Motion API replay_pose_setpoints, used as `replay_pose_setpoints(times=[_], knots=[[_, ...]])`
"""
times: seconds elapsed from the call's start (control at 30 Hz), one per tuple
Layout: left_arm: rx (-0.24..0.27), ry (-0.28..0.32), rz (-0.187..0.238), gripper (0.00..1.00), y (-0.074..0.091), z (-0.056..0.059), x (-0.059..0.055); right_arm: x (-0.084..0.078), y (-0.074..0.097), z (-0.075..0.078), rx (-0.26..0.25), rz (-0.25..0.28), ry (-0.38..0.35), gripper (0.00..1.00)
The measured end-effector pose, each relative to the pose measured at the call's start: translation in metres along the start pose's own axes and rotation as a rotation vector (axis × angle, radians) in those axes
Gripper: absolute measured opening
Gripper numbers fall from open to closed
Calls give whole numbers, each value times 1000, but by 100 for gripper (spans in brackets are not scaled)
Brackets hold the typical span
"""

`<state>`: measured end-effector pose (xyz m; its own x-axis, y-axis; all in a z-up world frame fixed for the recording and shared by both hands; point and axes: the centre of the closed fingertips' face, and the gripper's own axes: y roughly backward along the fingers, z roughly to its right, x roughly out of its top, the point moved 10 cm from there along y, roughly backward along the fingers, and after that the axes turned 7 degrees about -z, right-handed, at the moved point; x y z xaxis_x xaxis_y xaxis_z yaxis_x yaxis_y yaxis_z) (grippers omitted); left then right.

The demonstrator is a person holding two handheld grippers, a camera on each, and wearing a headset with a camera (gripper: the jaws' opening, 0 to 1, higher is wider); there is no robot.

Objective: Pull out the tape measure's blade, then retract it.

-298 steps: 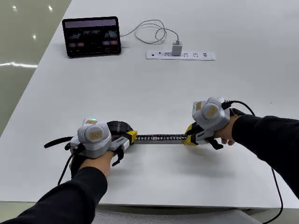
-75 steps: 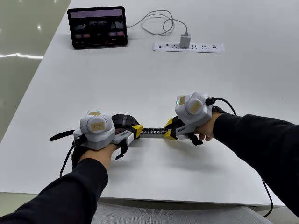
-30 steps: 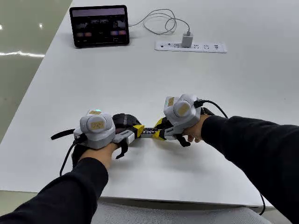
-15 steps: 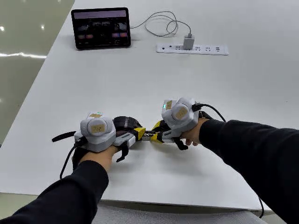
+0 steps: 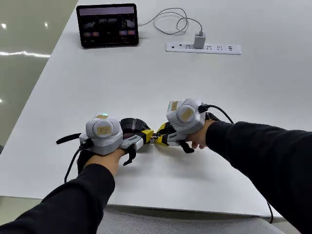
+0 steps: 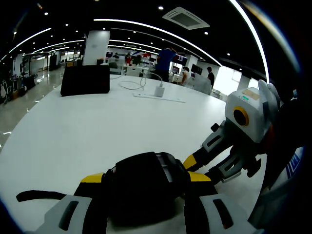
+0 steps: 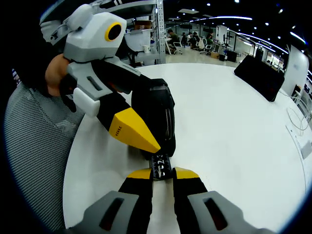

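Note:
The black tape measure (image 5: 132,126) lies on the white table (image 5: 146,83), and my left gripper (image 5: 145,137) is shut on its case. In the left gripper view the case (image 6: 146,187) sits between the yellow-tipped jaws of the left gripper (image 6: 146,178). Only a short stub of the blade (image 7: 160,166) sticks out of the case (image 7: 157,114). My right gripper (image 7: 163,174) is shut on that stub, close to the case mouth. In the head view the right gripper (image 5: 158,140) nearly touches the left one.
A dark tablet (image 5: 108,24) stands at the far left of the table. A white power strip (image 5: 203,48) with a charger and a looped cable lies at the back. A black strap (image 5: 68,138) trails left of the left gripper. The table's left edge drops to the floor.
My right gripper has moved left toward the case with the blade end in it. The exposed blade has shrunk from a long stretch to a short stub. The left gripper has stayed put.

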<state>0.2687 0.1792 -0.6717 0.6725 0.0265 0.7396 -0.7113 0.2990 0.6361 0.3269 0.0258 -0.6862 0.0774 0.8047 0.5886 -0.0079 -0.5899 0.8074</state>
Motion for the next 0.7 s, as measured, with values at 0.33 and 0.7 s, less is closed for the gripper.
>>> replay_pose_setpoints(times=[0.33,0.7], knots=[[-3,3,-1,59,-1,-1,0,4,-3,1,10,1,-7,11],[-5,6,-4,59,0,-1,0,6,-4,0,15,-9,11,12]])
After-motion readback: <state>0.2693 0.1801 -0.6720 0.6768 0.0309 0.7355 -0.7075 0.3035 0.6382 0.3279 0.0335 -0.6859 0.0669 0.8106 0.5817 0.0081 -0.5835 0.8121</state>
